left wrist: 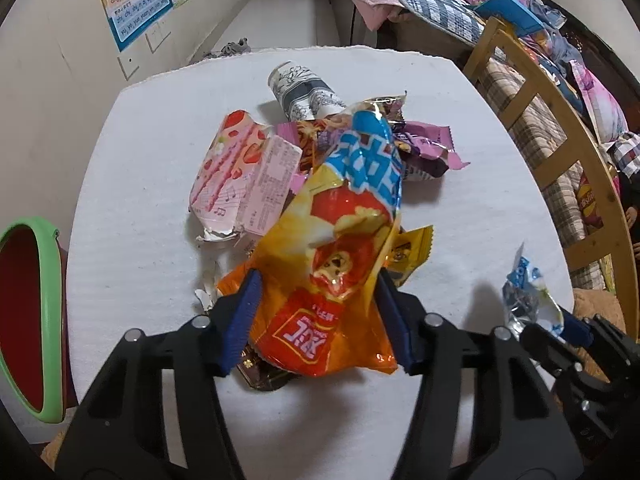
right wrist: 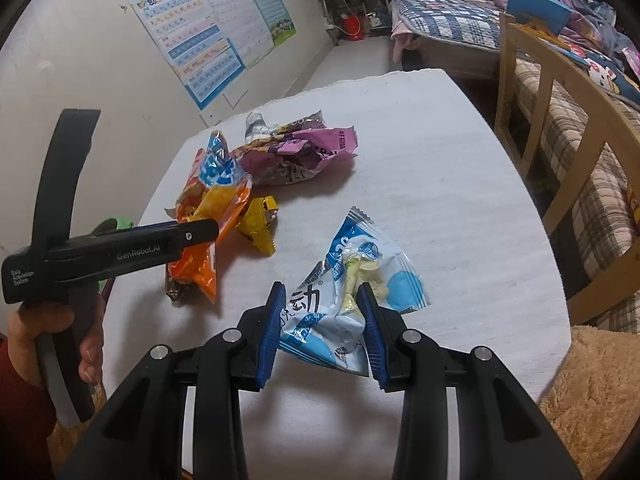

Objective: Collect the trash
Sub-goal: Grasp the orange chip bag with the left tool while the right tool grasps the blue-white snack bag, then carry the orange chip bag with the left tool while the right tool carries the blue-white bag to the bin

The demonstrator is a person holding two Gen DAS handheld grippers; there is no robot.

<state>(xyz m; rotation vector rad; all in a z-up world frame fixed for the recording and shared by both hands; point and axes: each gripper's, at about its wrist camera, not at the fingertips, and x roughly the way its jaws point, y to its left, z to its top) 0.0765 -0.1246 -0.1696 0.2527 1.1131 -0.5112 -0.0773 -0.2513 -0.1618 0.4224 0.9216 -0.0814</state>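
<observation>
On the white table [left wrist: 132,184] a heap of wrappers lies toward the far left part of the surface, and the left gripper [left wrist: 316,312] is clamped on the orange chip bag [left wrist: 320,280], blue pads pressing both its sides. Only the left wrist view shows the pink strawberry carton [left wrist: 236,180] on the left flank of the heap, the rolled grey-and-white paper cup [left wrist: 304,92] behind it toward the far edge, and the green-rimmed red bin [left wrist: 28,300] standing just off the table's left edge. The purple wrapper [left wrist: 424,148] sits at the heap's right side and a small yellow wrapper [left wrist: 412,248] pokes out beside the orange bag.

From the right wrist view, the right gripper [right wrist: 322,328] is closed on the blue-and-white wrapper [right wrist: 348,292], crumpled between its pads, nearer the front edge and well apart from the heap. This view alone shows a hand [right wrist: 52,344] in a red sleeve around the left tool's handle, and the left tool side-on with the orange bag pinched at its tip.

Bare surface runs wide along the table's right half and far right corner. A wooden chair [right wrist: 560,128] stands beside the right edge, a bed beyond it; a fuzzy tan cloth [right wrist: 592,392] lies at the near right corner
</observation>
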